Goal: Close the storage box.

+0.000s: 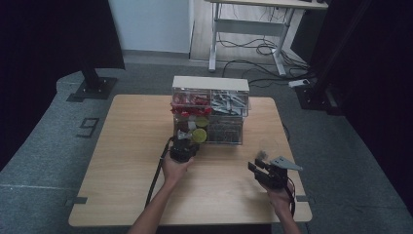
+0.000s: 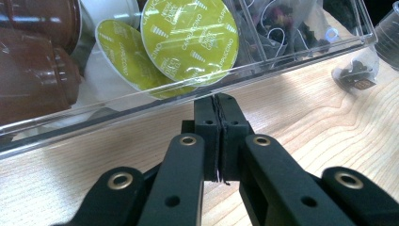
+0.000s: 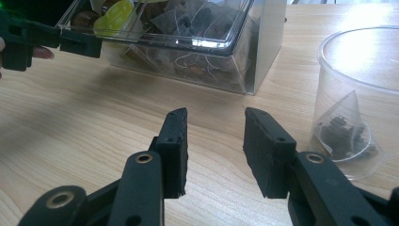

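Drawer: the clear plastic drawer [image 2: 301, 56] of the lower tier is pulled out toward the person; in the left gripper view its front lip runs across the upper half of the frame, just above the tool tips.
Drawer contents: two capsules with yellow-green foil lids [image 2: 190, 40] at upper centre, brown capsules [image 2: 33, 70] at the left, tea bags with strings [image 2: 282, 23] at upper right.
Left tool [image 2: 217, 106]: jaws pressed together with no gap, tips at the drawer's front lip; whether they pinch the lip I cannot tell. In the high view it sits mid-frame at the organizer's lower left corner [image 1: 182, 150].
Organizer: a clear two-tier drawer box [image 1: 210, 109] with a white top, centre of the high view, at the far side of the counter.
Right tool [image 3: 214, 136]: jaws partly apart, nothing between them, over bare wood; lower right in the high view [image 1: 265, 170].
Cup: a clear plastic cup [image 3: 348, 94] with one pyramid tea bag [image 3: 346, 129] inside, right edge of the right gripper view, just beside the right tool.
Counter: light wooden top [image 1: 131, 161].
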A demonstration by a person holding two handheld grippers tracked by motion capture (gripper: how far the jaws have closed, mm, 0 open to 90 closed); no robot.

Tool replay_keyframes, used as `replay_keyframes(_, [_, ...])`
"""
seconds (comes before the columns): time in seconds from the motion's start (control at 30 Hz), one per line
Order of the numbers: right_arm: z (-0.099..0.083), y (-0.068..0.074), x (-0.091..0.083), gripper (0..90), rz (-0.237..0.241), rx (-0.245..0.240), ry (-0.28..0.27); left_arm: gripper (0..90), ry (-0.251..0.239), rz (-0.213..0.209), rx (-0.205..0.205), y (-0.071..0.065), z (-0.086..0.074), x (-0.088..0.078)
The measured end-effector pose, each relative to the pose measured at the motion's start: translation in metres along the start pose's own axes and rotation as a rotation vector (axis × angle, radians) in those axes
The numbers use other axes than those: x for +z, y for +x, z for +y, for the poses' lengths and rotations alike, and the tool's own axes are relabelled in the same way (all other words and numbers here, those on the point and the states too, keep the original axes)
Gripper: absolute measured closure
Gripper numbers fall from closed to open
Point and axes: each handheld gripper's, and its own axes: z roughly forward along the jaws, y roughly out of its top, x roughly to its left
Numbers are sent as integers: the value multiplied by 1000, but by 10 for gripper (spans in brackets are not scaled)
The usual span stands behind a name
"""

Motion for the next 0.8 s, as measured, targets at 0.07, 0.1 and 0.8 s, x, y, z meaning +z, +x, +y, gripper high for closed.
replay_keyframes(0.07, [1, 1, 0, 598, 2, 0, -1, 881, 10, -1, 6, 0, -1, 1])
replay_keyframes(0.1, [1, 1, 1, 597, 3, 0, -4, 876, 10, 1, 8, 0, -2, 1])
replay_keyframes(0.8, [0, 7, 6, 542, 21, -13, 3, 651, -52, -85, 77, -6, -8, -18])
